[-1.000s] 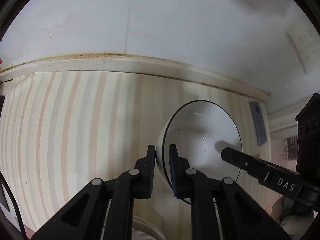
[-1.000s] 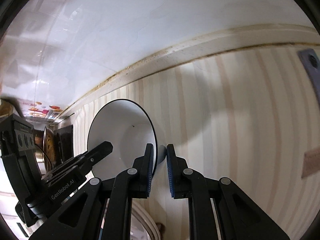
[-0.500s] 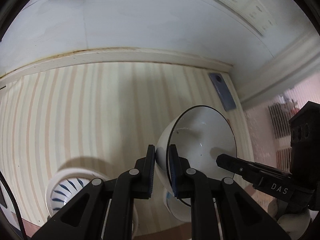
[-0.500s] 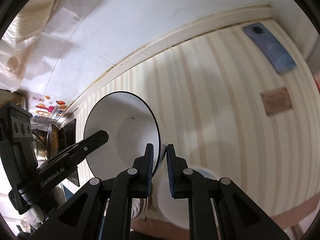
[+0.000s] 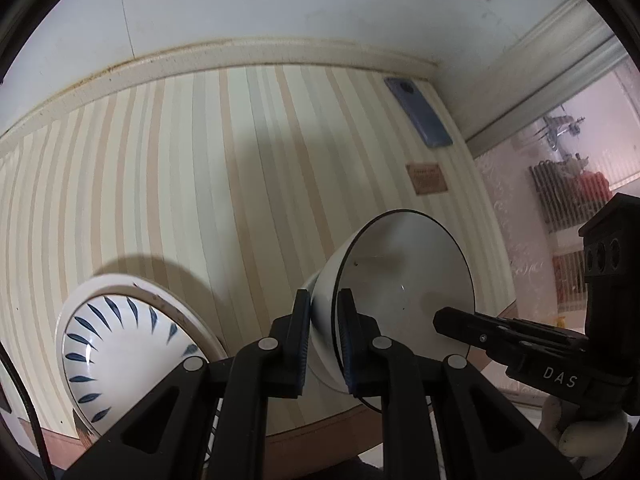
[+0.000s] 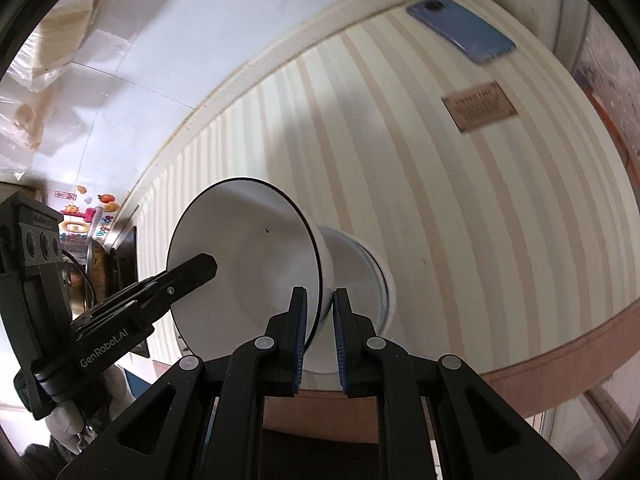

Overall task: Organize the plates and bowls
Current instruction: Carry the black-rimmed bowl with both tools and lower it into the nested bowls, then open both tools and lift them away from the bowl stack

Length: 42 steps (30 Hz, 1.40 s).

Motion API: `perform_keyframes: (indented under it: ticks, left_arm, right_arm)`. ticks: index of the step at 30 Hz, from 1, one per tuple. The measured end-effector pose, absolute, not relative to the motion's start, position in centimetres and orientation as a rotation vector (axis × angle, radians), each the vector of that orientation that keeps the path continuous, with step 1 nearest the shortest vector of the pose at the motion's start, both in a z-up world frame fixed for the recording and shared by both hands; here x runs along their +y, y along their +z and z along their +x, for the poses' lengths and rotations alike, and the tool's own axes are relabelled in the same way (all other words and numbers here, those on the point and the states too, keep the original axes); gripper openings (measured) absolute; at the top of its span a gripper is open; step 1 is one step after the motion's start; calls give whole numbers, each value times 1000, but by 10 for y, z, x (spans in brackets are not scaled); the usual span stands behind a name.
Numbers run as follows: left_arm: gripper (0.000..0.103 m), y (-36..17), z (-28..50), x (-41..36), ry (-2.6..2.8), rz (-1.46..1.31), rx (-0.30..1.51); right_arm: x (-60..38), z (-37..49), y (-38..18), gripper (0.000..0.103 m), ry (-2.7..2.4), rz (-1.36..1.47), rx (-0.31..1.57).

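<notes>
while both tools pinch opposite sides of its rim, the white bowl (image 5: pixel 404 300) hangs tipped on edge above the near part of the striped desk (image 5: pixel 200 184), its black-edged mouth facing sideways rather than up. the left tool (image 5: pixel 323 340) is clenched on the rim with one finger inside and one outside the wall; the right tool (image 6: pixel 320 336) grips the opposite rim the same way, and it shows in the left view as a dark arm reaching in from the right.

the main risk, as i judge it, is the shared grip: two handheld tools on one smooth glazed rim can twist against each other, and if either loosens or pulls off line the bowl may swing or slip and drop onto the desk or the crockery below. the hold is only at the rim edge, so there is little margin.

the held bowl looks empty, with just a tiny dark speck on the inner wall. in the right view a second white bowl (image 6: pixel 360 280) sits just behind and under it, seemingly the nesting target; i cannot tell whether the two touch. at the near left, a bowl with blue leaf strokes (image 5: pixel 120 352) rests on a pale plate (image 5: pixel 168 296); whether it is upright or upturned is unclear. far right on the desk lie a blue phone (image 6: pixel 460 28) and a small brown card (image 6: pixel 478 106), well apart from the crockery.
</notes>
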State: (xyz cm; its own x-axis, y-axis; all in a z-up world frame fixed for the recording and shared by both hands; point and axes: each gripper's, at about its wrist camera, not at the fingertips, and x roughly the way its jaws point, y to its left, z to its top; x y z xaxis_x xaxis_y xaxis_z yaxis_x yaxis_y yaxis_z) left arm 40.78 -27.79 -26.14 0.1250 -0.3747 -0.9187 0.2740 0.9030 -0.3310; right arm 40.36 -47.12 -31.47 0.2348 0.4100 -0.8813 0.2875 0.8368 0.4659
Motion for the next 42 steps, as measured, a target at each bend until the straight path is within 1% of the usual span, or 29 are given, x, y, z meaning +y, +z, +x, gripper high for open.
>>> perform_keyframes:
  ticks: [9,21,26,29,35,38,40,41,42]
  left_arm:
    - [12,-281,396,-286,-452,-43,1401]
    - [12,-295,391,-290,-430,-16,1422]
    - [12,-296,390,-289,-424,-10,1417]
    - [12,-295,390,-290,-423,-6,1415]
    - [12,-293,386,-290,-420,14,1424]
    - [13,-284,382,-287,-420,41,1415]
    - [13,-272,378,-284,-427,61,1401]
    - [13,-265,377,-283,-429,73,1393]
    - [13,-257,375,-281,-436,80,1385]
  right_arm:
    - [-472,392,-337,15,90,612,1402]
    - [-470,397,-341,15,88,577,1410]
    - [-467,396,-339,17,75,554,1403]
    - [-467,396,-339,20,68,555,1406]
    - [-466,395,-340,21,43,581,1422]
    - [-467,391,-336,21,32,592,1418]
    - [-465,388,-328,22,17,580,1411]
    - [-464,386,-323,26,14,576,1402]
    - [-463,383,-317,36,4,570,1391]
